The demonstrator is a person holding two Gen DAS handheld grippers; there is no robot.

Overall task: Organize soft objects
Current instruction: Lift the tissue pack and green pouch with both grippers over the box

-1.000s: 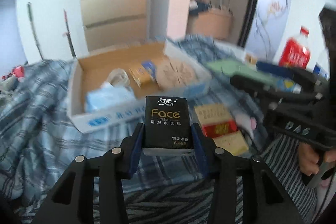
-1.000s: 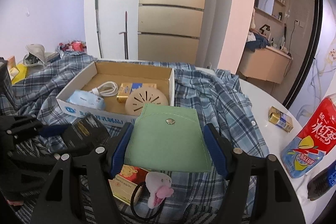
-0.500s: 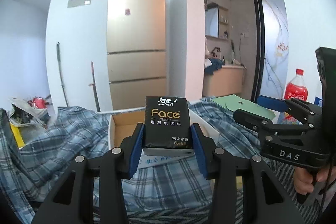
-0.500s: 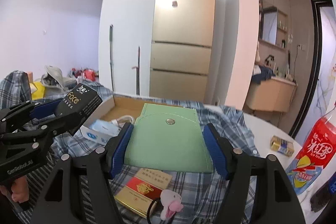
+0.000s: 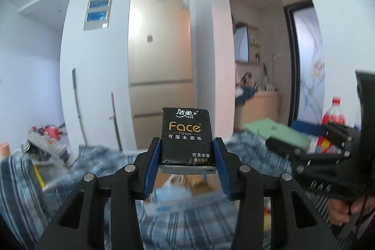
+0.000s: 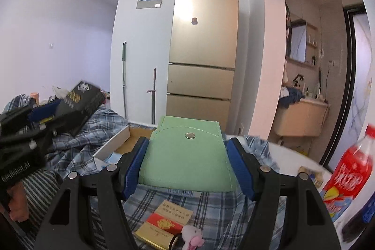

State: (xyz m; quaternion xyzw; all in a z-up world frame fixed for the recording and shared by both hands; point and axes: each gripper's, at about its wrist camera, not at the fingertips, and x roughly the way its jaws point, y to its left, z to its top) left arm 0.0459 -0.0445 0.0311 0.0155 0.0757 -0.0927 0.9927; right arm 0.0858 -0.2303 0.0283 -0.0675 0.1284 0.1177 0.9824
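2 claws loaded: am holding tissue pack [image 5: 186, 136] in left claw [image 5: 186, 163], green pouch [image 6: 187, 157] in right claw [image 6: 187, 170]; cardboard box [image 6: 117, 144] lying ahead, below both, left nearer.

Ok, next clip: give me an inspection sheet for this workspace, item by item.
Surface: white table, mostly draped with a blue plaid cloth.
Job's things: black tissue pack and green pouch, both lifted clear of the surface; cardboard box open behind them.
Clutter: red and gold packet, pink plush toy, red drink bottle, small gold box.
Grippers: left gripper shut on the tissue pack; right gripper shut on the pouch.
Cables: nothing seen.
Surroundings: gold fridge, two poles leaning on the wall, washbasin nook on the right.
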